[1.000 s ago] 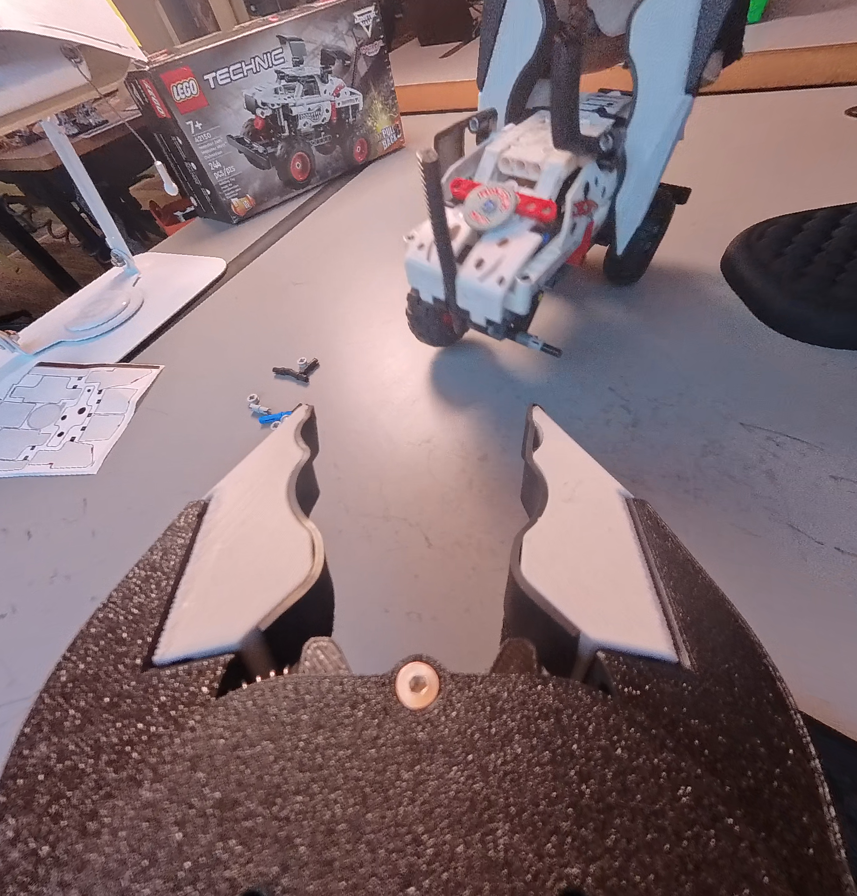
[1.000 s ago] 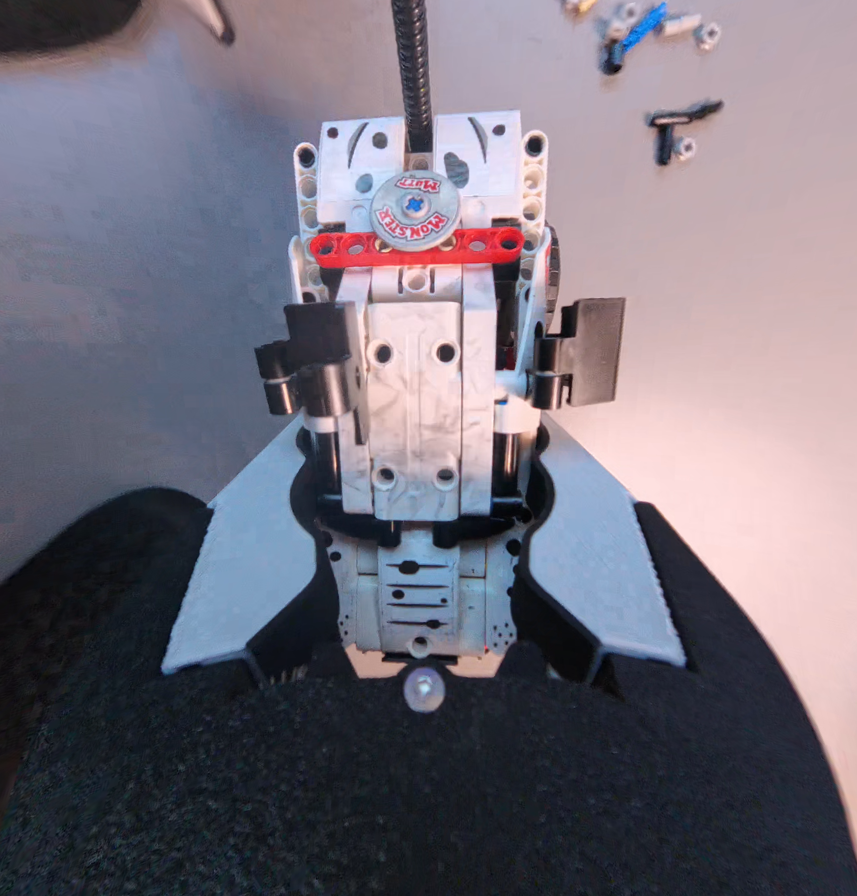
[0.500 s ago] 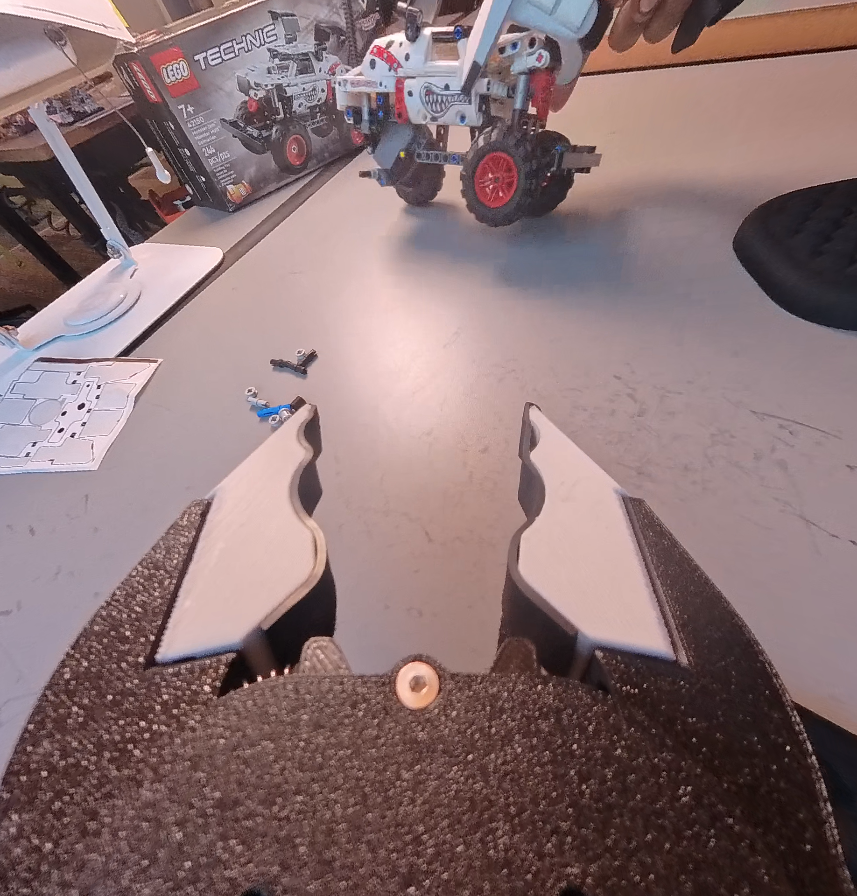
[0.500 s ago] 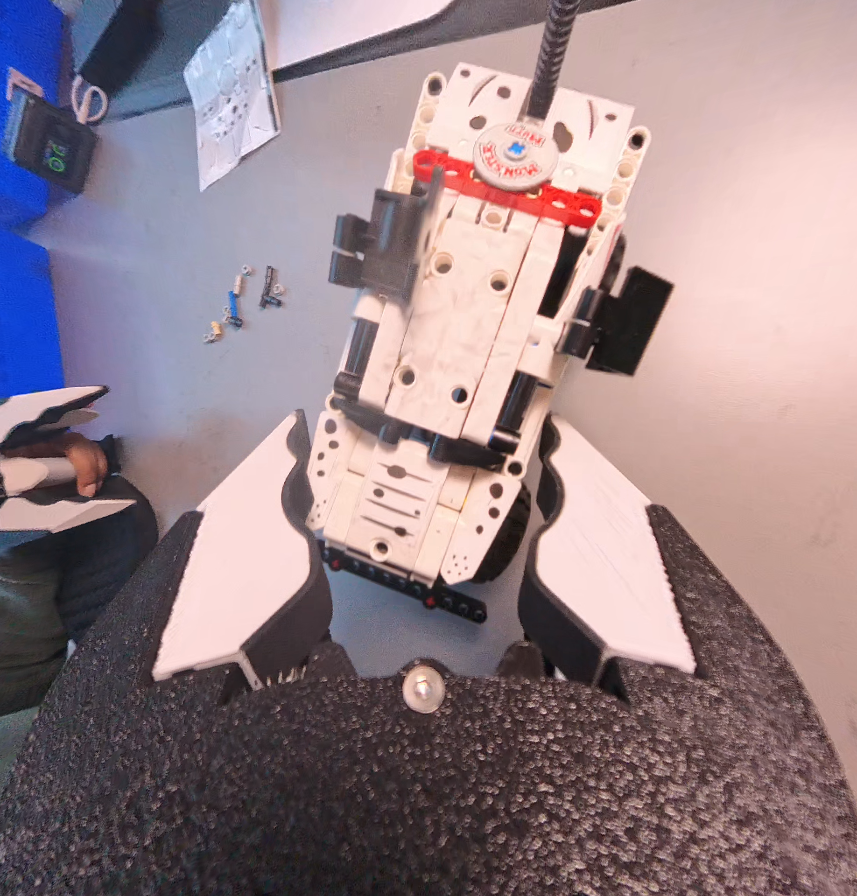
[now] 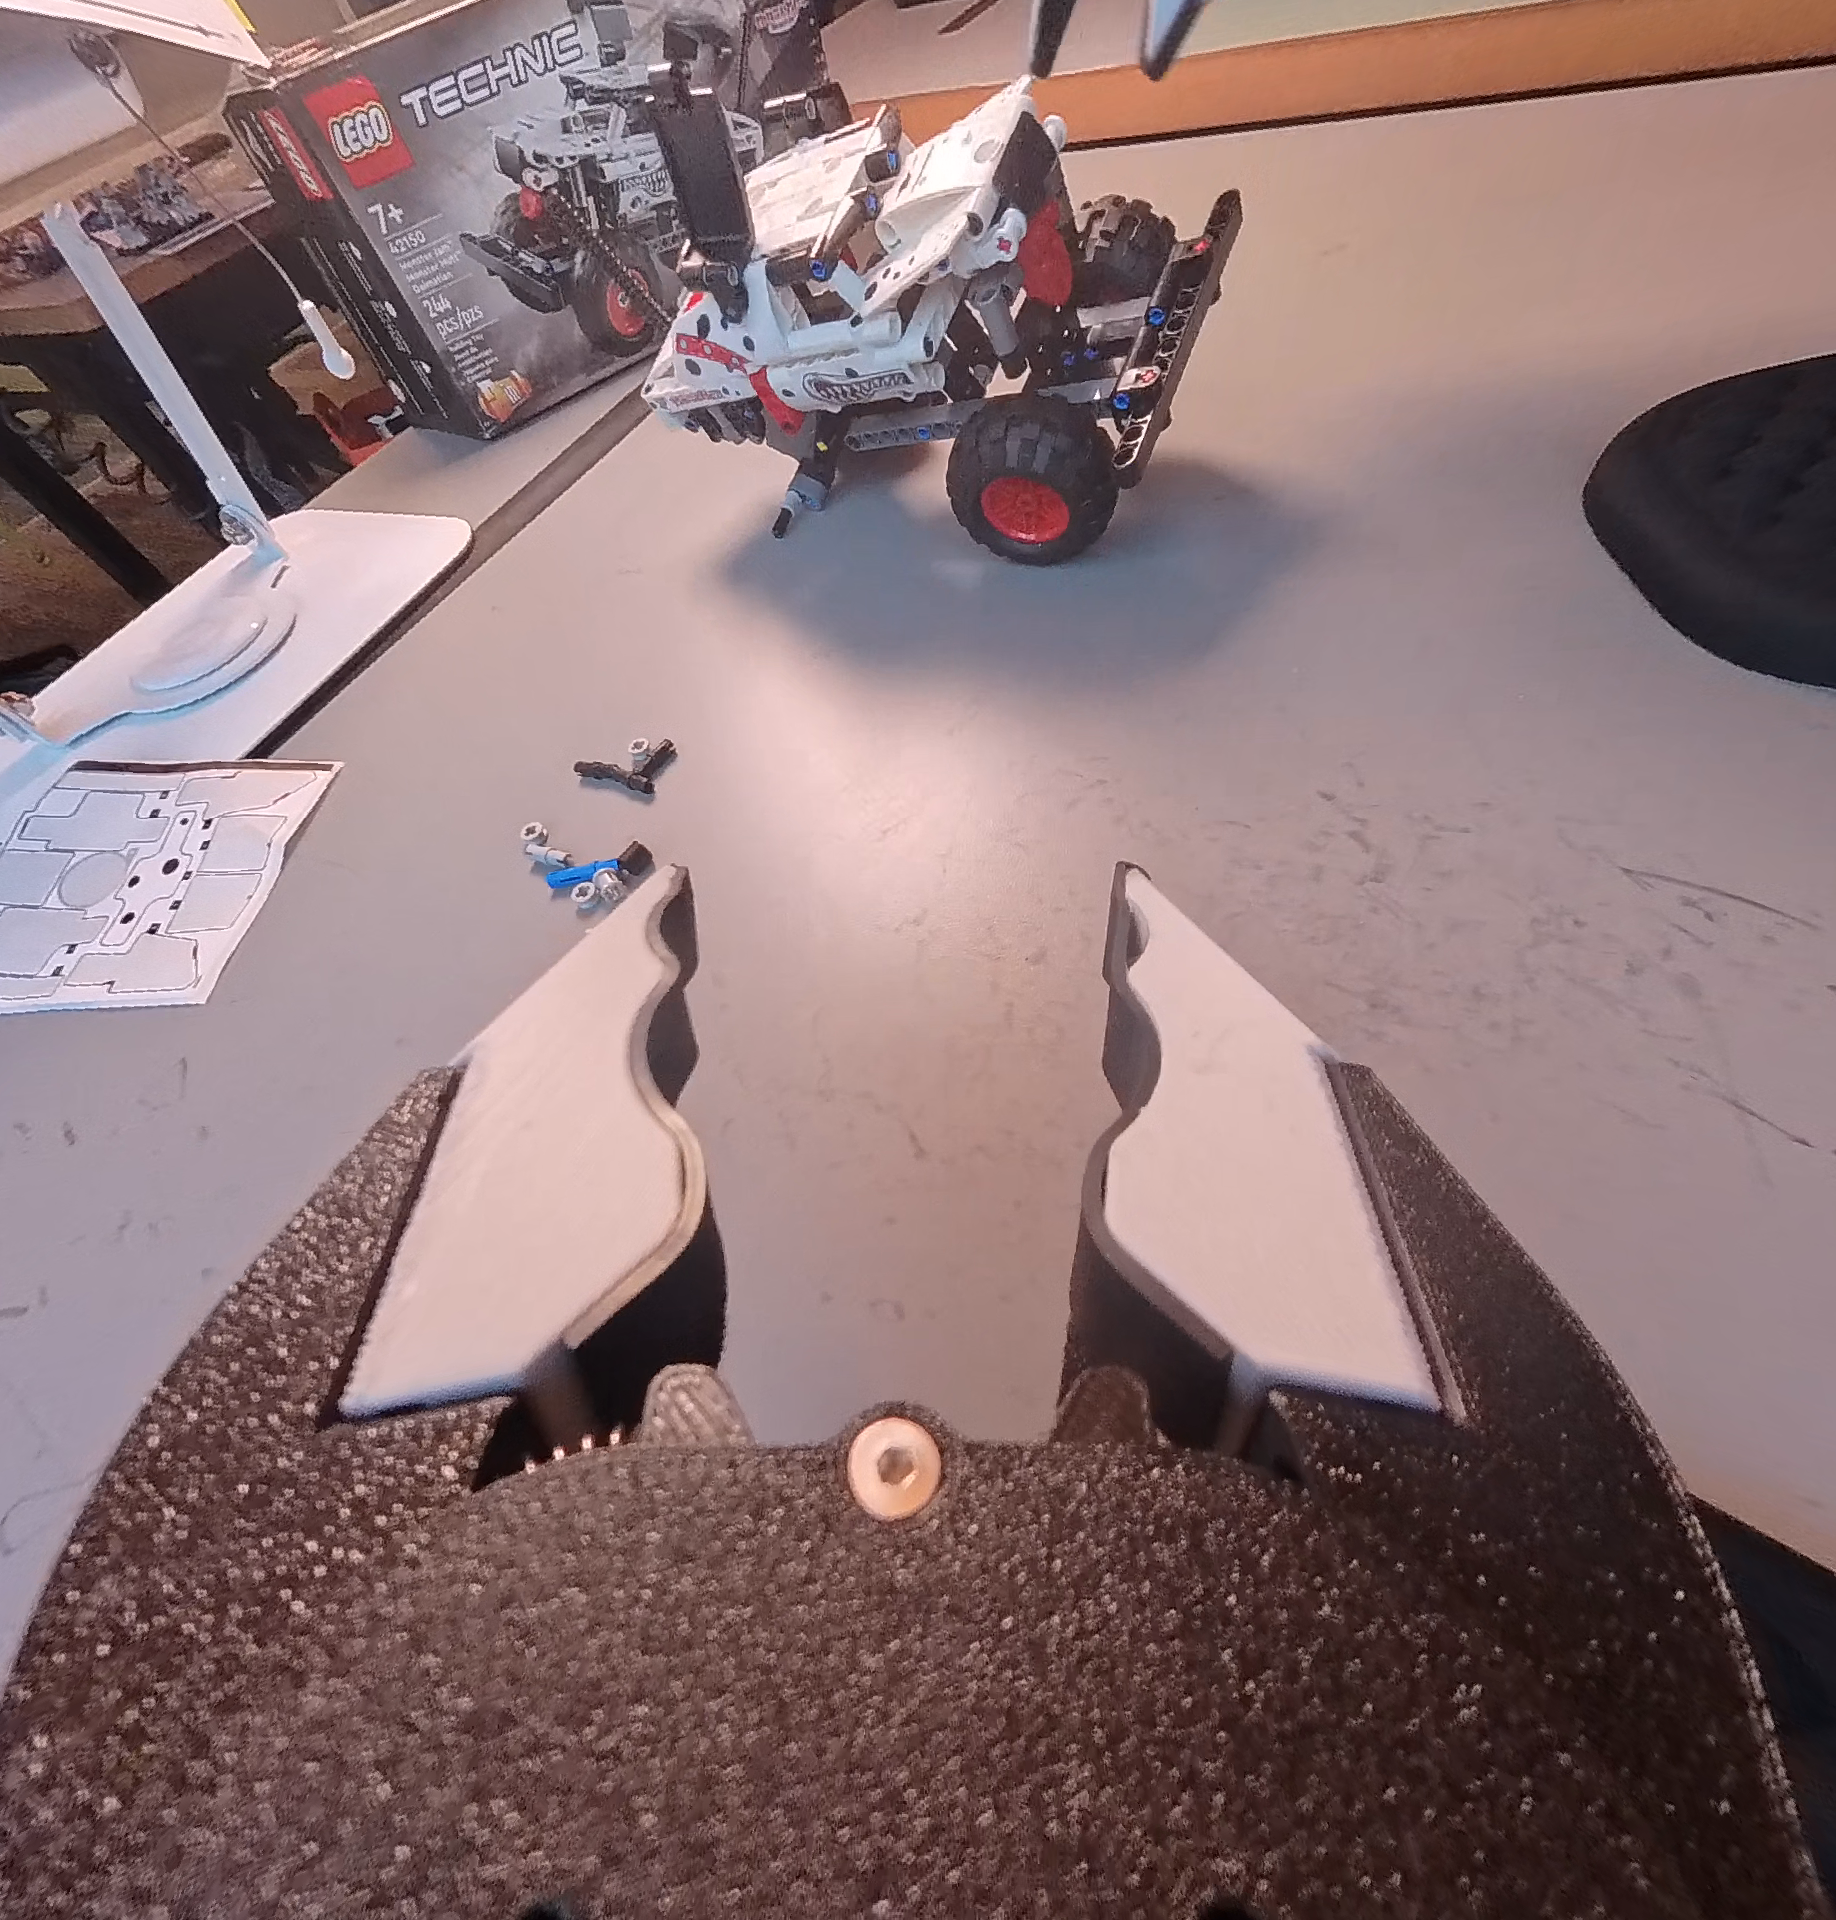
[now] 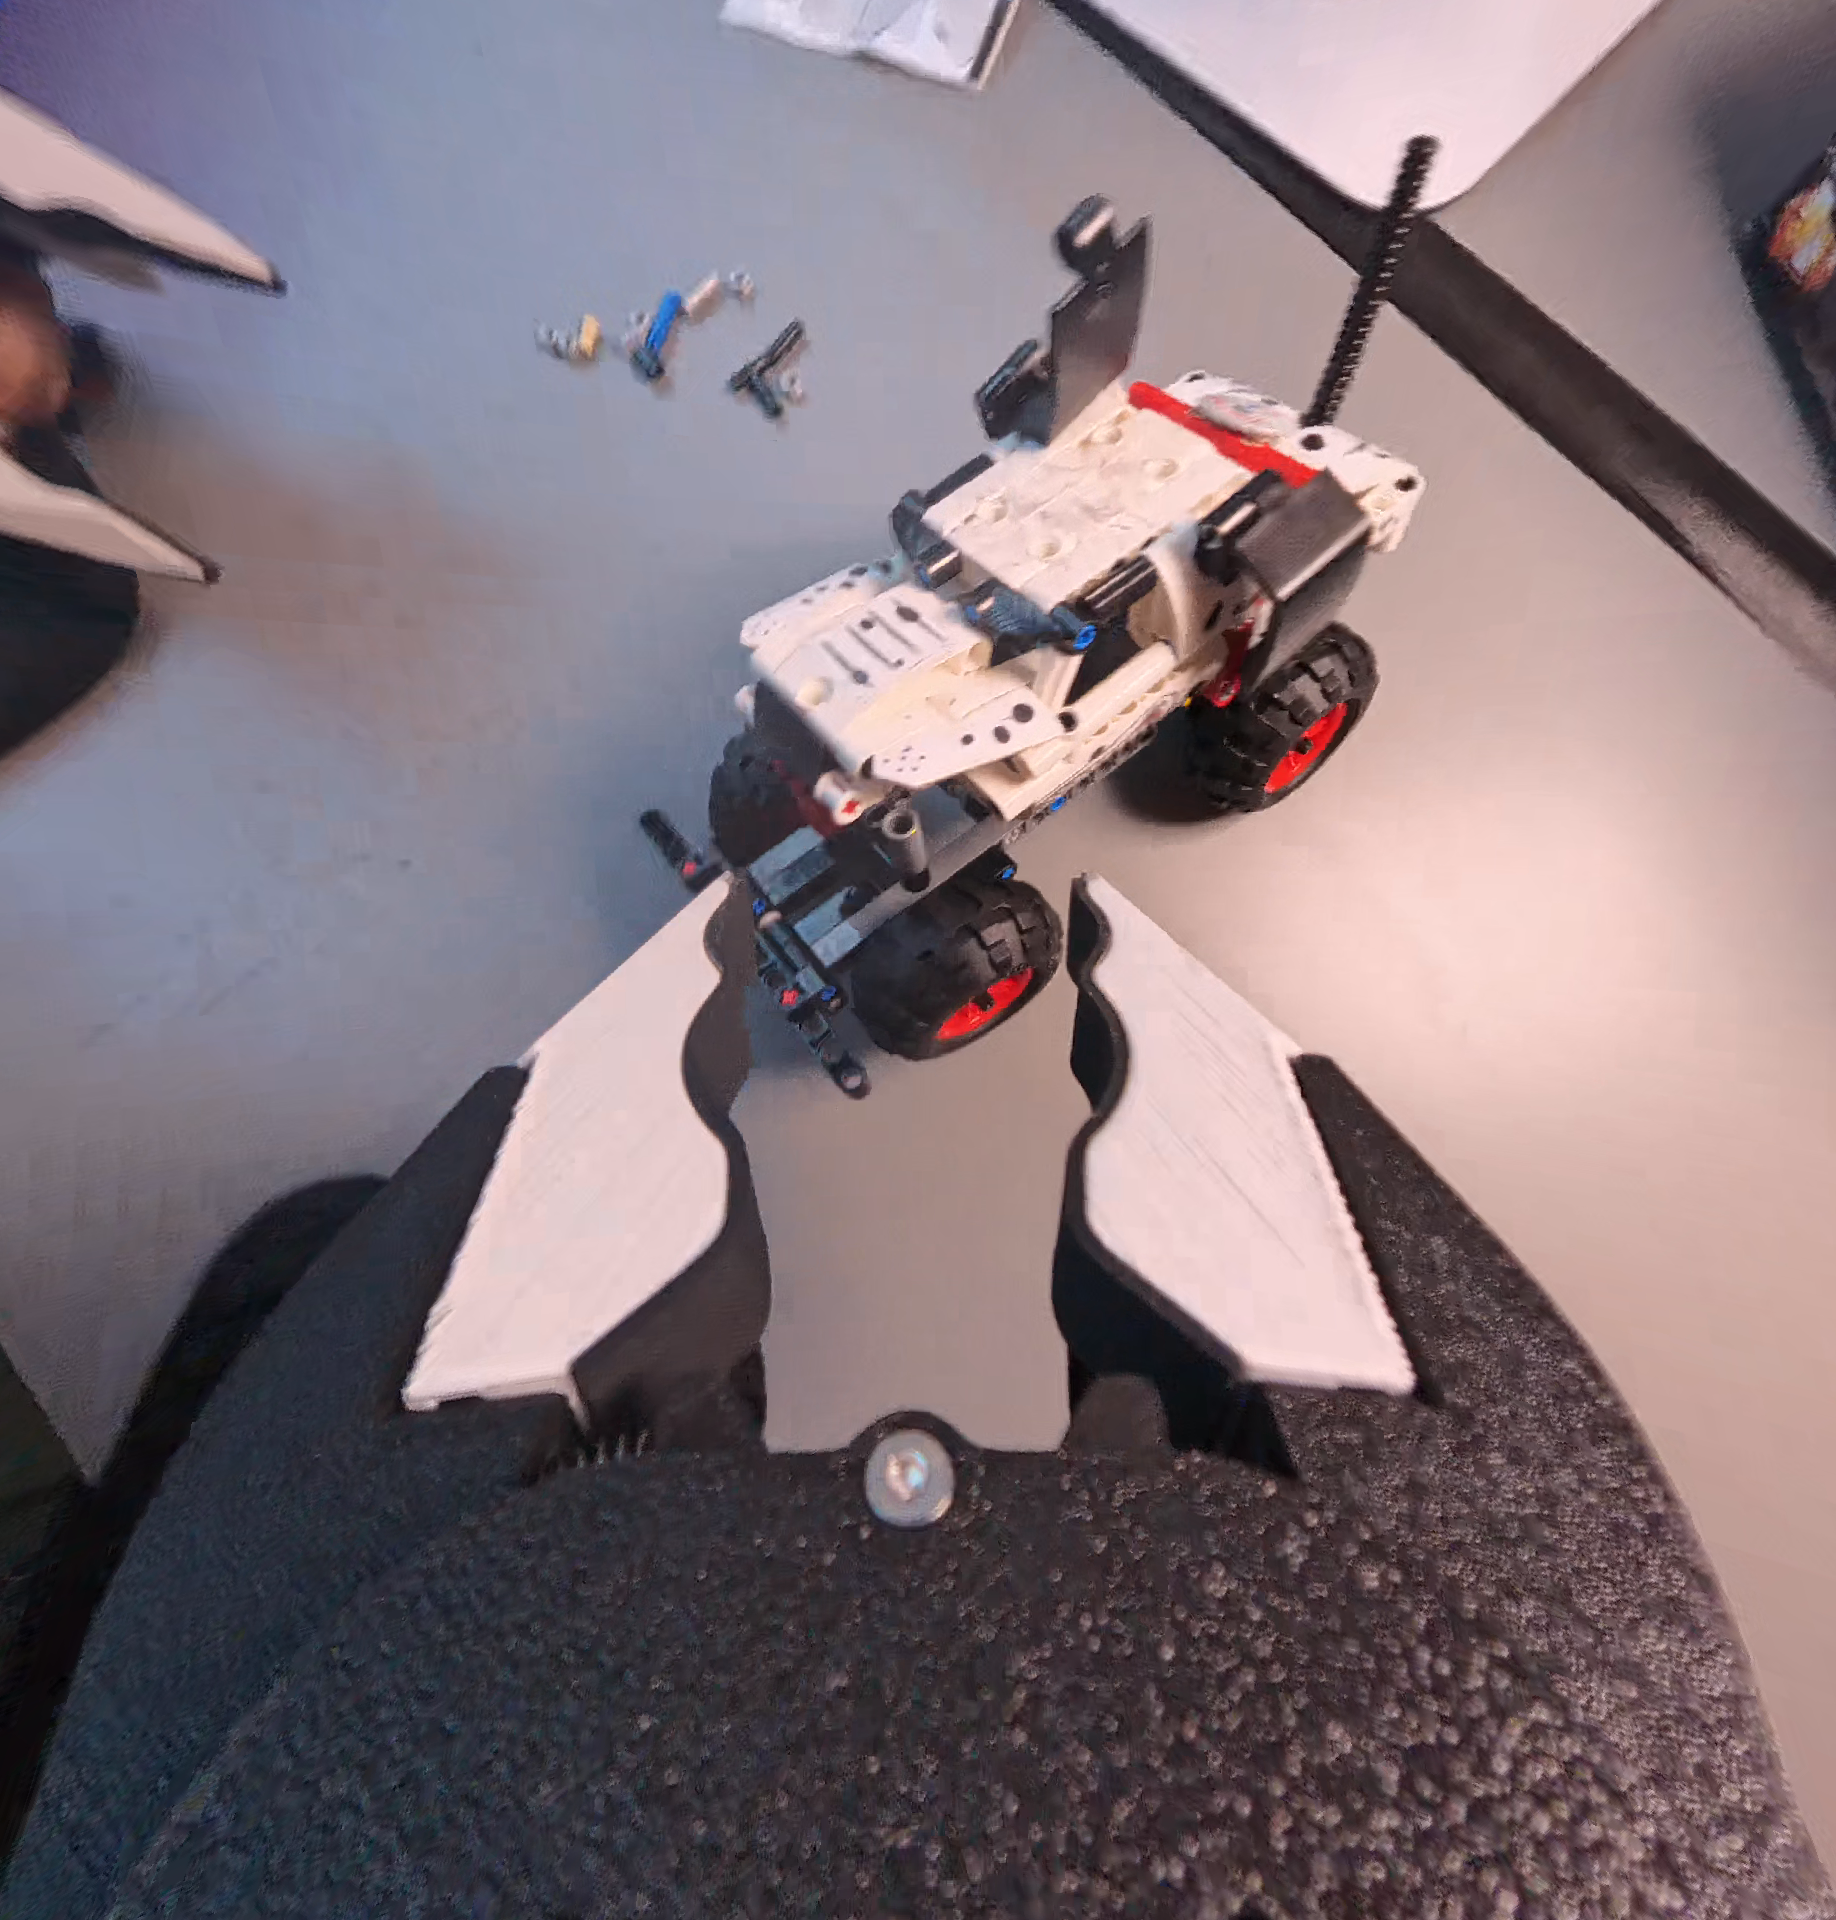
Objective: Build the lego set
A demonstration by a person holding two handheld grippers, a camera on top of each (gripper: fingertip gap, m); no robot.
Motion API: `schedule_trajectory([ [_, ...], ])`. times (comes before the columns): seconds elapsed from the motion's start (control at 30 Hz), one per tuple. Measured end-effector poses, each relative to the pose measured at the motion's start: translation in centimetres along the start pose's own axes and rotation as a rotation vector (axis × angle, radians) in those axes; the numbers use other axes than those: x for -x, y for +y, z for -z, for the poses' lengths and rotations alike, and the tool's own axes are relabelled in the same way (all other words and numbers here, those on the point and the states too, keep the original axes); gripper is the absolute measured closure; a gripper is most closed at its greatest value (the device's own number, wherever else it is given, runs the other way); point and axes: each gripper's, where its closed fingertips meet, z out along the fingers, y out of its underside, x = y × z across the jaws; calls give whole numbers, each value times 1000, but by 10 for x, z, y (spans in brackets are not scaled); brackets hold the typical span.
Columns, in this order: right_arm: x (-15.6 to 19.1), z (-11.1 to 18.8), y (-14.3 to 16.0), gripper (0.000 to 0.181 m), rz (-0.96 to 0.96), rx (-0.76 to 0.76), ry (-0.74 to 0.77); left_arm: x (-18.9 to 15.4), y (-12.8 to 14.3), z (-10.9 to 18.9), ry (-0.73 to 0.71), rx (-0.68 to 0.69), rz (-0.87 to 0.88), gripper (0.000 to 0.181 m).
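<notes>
Your right claw (image 6: 898, 971) hangs released above the truck (image 6: 1059, 665), which stands alone on the surface (image 6: 322, 831). Your left claw (image 5: 898, 914) is released and empty too, with the loose pins (image 5: 592, 873) just beyond its left finger. This looks like a late step: next, pinch one pin precisely and carry it far to the truck.
</notes>
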Motion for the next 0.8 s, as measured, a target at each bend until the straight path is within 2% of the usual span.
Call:
schedule_trajectory([
  [0.1, 10, -2, 24, 116, 248, 107, 17, 0, 1, 0, -1, 4, 0, 105],
  [0.13, 12, -5, 33, 108, 324, 140, 19, 0, 1, -1, -1, 4, 0, 105],
  [0.23, 10, -17, 45, 86, 428, 158, 52, 0, 1, -1, -1, 6, 2, 106],
  [0.27, 10, -23, 45, 85, 440, 143, 56, 0, 1, -1, -1, 8, 2, 106],
  [0.33, 8, -34, 45, 85, 449, 117, 70, 1, 1, -1, -4, 10, 2, 107],
  [0.43, -2, -46, 43, 106, 472, 65, 141, 3, 2, -1, -15, 11, 7, 108],
  [0.67, 16, -48, 38, 108, 292, -59, 249, 7, 2, 0, -27, 11, 34, 109],
  [0.8, 38, -52, 38, 109, 177, -119, 301, 9, 2, 0, -34, 10, 38, 110],
])
